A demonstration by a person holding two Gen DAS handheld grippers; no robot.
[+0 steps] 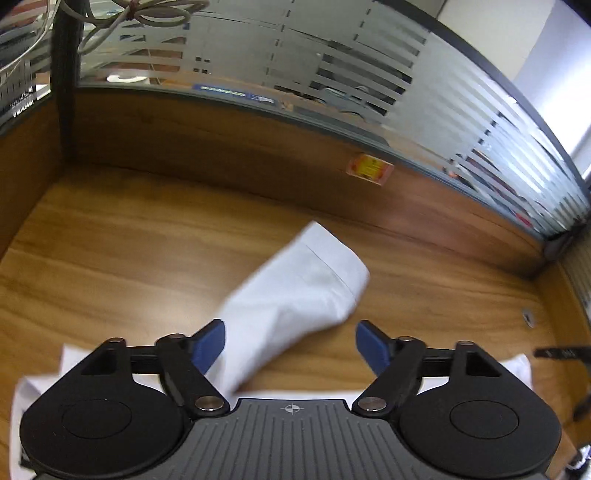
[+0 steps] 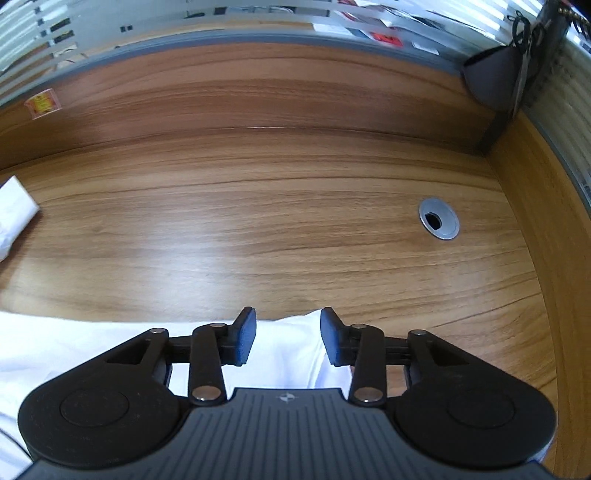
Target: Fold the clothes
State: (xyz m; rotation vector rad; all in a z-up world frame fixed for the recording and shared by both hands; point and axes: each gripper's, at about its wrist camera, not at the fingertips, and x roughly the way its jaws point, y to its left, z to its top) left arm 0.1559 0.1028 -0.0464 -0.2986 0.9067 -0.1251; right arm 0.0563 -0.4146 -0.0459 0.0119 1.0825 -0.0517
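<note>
A white shirt lies on the wooden desk (image 1: 110, 240). In the left wrist view its sleeve (image 1: 295, 284) stretches away from me toward the back wall, cuff at the far end. My left gripper (image 1: 290, 345) hangs above the sleeve's near part, open, its blue pads wide apart and free of the cloth. In the right wrist view the shirt's body (image 2: 74, 347) lies under my right gripper (image 2: 288, 338), which is open above a raised fold of white cloth (image 2: 295, 339); the pads do not press it. The sleeve's cuff (image 2: 14, 210) shows at the left edge.
A wooden partition with striped glass (image 1: 332, 74) closes the back and sides of the desk. A round metal cable grommet (image 2: 439, 218) sits in the desk at the right. A small orange sticker (image 1: 371, 168) is on the back panel. Cables (image 1: 140, 14) hang at the upper left.
</note>
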